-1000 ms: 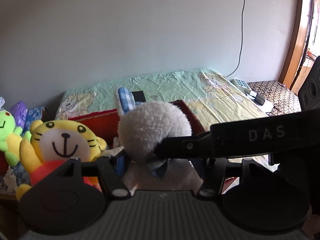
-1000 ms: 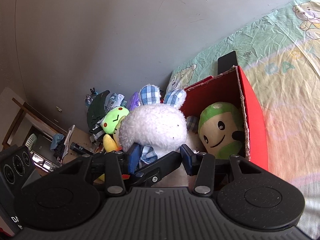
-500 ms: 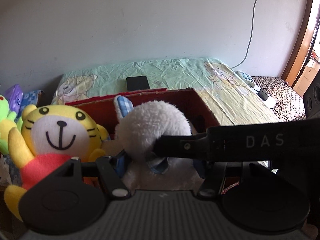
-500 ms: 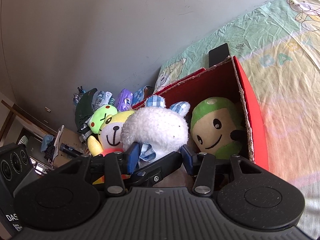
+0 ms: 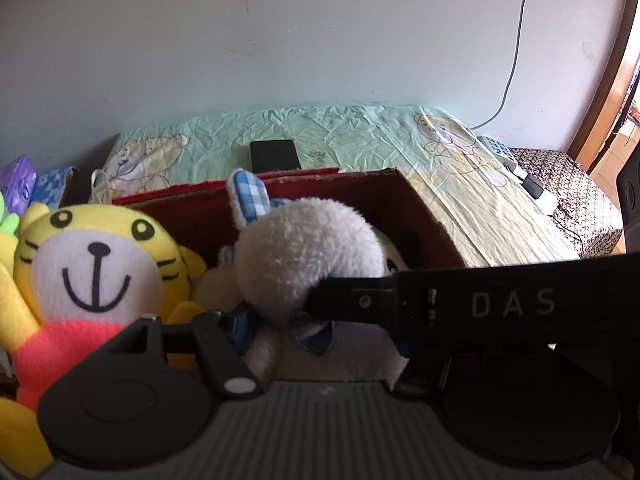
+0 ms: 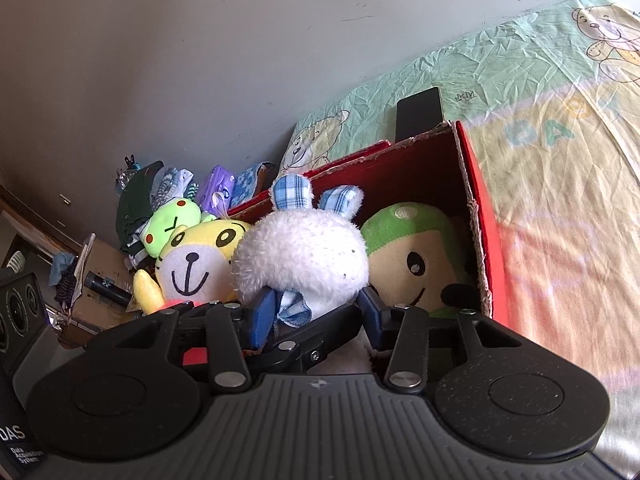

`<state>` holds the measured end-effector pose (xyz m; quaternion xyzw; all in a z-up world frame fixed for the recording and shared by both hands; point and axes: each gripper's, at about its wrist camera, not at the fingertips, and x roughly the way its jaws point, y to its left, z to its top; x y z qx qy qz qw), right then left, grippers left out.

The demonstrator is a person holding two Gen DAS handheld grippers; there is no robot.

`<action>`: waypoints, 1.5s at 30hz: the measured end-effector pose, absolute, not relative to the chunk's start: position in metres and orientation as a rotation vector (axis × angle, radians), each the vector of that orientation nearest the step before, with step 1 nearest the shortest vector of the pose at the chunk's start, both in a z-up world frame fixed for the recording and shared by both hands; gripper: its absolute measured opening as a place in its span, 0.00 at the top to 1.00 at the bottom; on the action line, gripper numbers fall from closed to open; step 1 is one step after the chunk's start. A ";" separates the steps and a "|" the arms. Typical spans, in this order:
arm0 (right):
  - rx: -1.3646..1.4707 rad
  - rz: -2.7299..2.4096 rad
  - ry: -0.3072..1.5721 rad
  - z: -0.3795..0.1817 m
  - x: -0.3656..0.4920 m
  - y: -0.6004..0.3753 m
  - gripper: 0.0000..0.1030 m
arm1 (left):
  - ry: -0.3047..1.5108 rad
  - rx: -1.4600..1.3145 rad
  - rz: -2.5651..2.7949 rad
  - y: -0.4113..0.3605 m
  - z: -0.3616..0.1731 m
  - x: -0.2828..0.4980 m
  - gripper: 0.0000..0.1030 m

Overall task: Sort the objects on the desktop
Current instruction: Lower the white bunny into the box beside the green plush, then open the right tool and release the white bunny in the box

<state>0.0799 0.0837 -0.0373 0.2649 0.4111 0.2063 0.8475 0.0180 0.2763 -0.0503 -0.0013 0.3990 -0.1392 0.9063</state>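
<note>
Both claws close on one white plush rabbit (image 6: 300, 252): the right claw (image 6: 316, 308) pinches its neck between blue pads, and the left claw (image 5: 320, 332) grips the same toy from the other side, the right tool's black arm crossing its view. The rabbit stands upright, checked ears pointing up and away, over the red cardboard box (image 6: 476, 184). A yellow tiger plush (image 6: 200, 256) presses against it left of the right claw, a green-capped plush (image 6: 412, 248) right, filling the box to its frayed edge. Beyond, a dark phone (image 6: 418, 114) lies on the bed sheet (image 6: 560, 128).

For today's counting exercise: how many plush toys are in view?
4: white fluffy plush rabbit in the tongs, green-capped plush doll inside the red cardboard box, yellow plush tiger, green plush frog. Others may be hidden.
</note>
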 end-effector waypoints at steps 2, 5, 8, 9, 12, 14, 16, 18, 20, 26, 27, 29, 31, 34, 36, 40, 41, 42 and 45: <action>0.525 0.434 0.880 -0.035 0.079 0.085 0.56 | 0.822 0.002 -0.291 0.274 -0.051 0.015 0.39; 0.430 0.431 0.905 -0.029 0.077 0.093 0.57 | 0.841 0.020 -0.300 0.273 -0.054 0.009 0.39; 0.416 0.435 0.918 -0.030 0.074 0.095 0.57 | 0.859 0.018 -0.314 0.277 -0.057 0.007 0.39; 0.427 0.435 0.917 -0.031 0.074 0.093 0.57 | 0.858 0.015 -0.317 0.278 -0.056 0.007 0.39; 0.446 0.434 0.914 -0.028 0.073 0.091 0.55 | 0.847 0.020 -0.311 0.282 -0.053 0.005 0.35; 0.438 0.438 0.899 -0.024 0.069 0.089 0.49 | 0.835 0.025 -0.313 0.286 -0.049 0.001 0.34; 0.453 0.440 0.870 -0.019 0.064 0.085 0.47 | 0.820 0.029 -0.315 0.289 -0.045 -0.004 0.34; 0.511 0.441 0.824 -0.014 0.062 0.077 0.47 | 0.796 0.034 -0.317 0.292 -0.040 -0.011 0.35; 0.556 0.430 0.783 -0.010 0.065 0.072 0.49 | 0.776 0.034 -0.329 0.292 -0.037 -0.015 0.35; 0.534 0.407 0.762 -0.015 0.083 0.087 0.66 | 0.794 0.034 -0.375 0.282 -0.043 -0.015 0.39; 0.520 0.400 0.772 -0.017 0.083 0.090 0.66 | 0.798 0.041 -0.370 0.280 -0.046 -0.014 0.38; 0.482 0.386 0.790 -0.021 0.083 0.093 0.65 | 0.815 0.036 -0.372 0.279 -0.050 -0.012 0.36; 0.475 0.379 0.800 -0.024 0.084 0.091 0.65 | 0.822 0.024 -0.377 0.278 -0.054 -0.011 0.34; 0.478 0.384 0.821 -0.031 0.086 0.087 0.64 | 0.821 0.036 -0.378 0.274 -0.058 -0.012 0.33; 0.477 0.394 0.817 -0.034 0.085 0.088 0.64 | 0.823 0.050 -0.375 0.271 -0.062 -0.014 0.32; 0.520 0.397 0.800 -0.030 0.082 0.084 0.59 | 0.829 0.026 -0.369 0.279 -0.059 -0.013 0.32; 0.534 0.392 0.794 -0.028 0.080 0.082 0.59 | 0.831 0.012 -0.360 0.282 -0.056 -0.012 0.35; 0.535 0.386 0.785 -0.025 0.079 0.081 0.59 | 0.833 0.013 -0.341 0.284 -0.054 -0.011 0.36; 0.481 0.358 0.757 -0.016 0.072 0.082 0.59 | 0.830 0.019 -0.296 0.289 -0.049 -0.010 0.34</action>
